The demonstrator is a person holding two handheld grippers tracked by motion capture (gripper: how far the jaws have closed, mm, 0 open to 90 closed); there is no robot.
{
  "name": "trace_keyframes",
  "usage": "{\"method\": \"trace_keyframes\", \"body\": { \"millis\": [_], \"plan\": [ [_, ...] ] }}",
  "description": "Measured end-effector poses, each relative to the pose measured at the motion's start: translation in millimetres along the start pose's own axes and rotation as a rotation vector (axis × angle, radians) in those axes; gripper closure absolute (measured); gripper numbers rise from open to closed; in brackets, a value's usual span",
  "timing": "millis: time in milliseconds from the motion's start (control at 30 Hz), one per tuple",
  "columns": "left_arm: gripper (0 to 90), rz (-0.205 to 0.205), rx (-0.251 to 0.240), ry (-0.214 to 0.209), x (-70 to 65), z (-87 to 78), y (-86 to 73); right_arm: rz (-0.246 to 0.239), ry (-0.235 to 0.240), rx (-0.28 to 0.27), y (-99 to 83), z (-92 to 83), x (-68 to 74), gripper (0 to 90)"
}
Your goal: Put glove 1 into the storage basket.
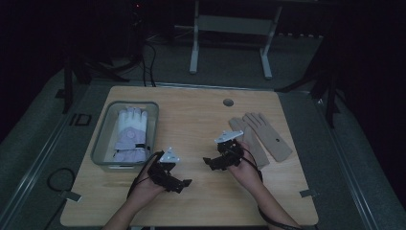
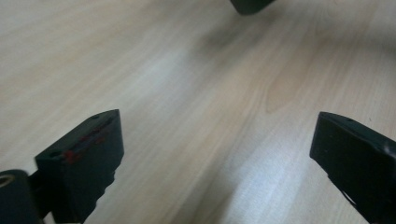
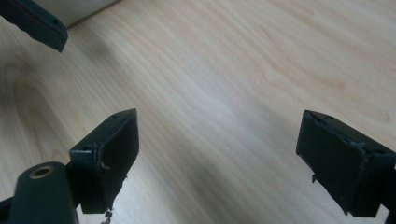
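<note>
On the wooden table (image 1: 191, 115), a clear bin (image 1: 102, 139) at the left holds a white and lavender glove (image 1: 130, 134). Two tan gloves (image 1: 261, 136) lie flat side by side at the right. My left gripper (image 1: 181, 184) sits low over the front middle of the table, pointing right. Its jaws stand wide apart over bare wood in the left gripper view (image 2: 217, 126). My right gripper (image 1: 209, 163) is just left of the tan gloves and points left. It is open too, with nothing between its jaws (image 3: 219, 123). The two grippers face each other a short way apart.
A round cable hole (image 1: 228, 102) sits near the table's far edge. Behind the table stands a grey metal frame (image 1: 230, 28). A cable loop (image 1: 57, 179) lies on the floor at the left. A corner of the bin (image 3: 79, 9) shows in the right gripper view.
</note>
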State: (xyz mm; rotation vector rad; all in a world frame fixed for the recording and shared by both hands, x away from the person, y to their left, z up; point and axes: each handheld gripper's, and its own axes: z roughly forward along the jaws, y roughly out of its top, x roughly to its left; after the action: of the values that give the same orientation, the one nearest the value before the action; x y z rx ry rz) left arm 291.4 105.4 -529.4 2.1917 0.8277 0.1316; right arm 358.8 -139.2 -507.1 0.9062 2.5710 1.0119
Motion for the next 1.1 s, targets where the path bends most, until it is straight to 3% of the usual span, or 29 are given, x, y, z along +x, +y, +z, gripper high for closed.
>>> {"method": "trace_keyframes", "body": {
  "millis": [167,400,467,733,933,1100],
  "plan": [
    [3.3,0.008,-0.030,0.029,-3.6,9.9,-7.5,0.013,-0.006,0.002,-14.1,-1.8,-0.7,10.6],
    [3.2,0.022,-0.078,0.026,-9.4,20.6,-12.9,0.007,0.013,0.011,-34.1,-8.0,-5.9,10.5],
    [3.2,0.018,-0.091,0.028,-10.4,23.5,-14.1,0.022,0.017,-0.010,-40.6,-10.6,-8.8,10.5],
    [3.2,0.019,-0.139,0.036,-9.6,24.6,-18.6,-0.013,-0.042,-0.062,-64.5,-15.4,-16.4,10.8],
    [3.3,0.054,-0.168,0.058,-15.0,22.5,-23.5,0.031,-0.047,-0.113,-75.0,-20.9,-25.5,12.8],
    [3.3,0.035,-0.174,0.055,-11.7,20.0,-25.7,0.036,-0.041,-0.112,-79.0,-22.4,-28.9,12.6]
  ]
}}
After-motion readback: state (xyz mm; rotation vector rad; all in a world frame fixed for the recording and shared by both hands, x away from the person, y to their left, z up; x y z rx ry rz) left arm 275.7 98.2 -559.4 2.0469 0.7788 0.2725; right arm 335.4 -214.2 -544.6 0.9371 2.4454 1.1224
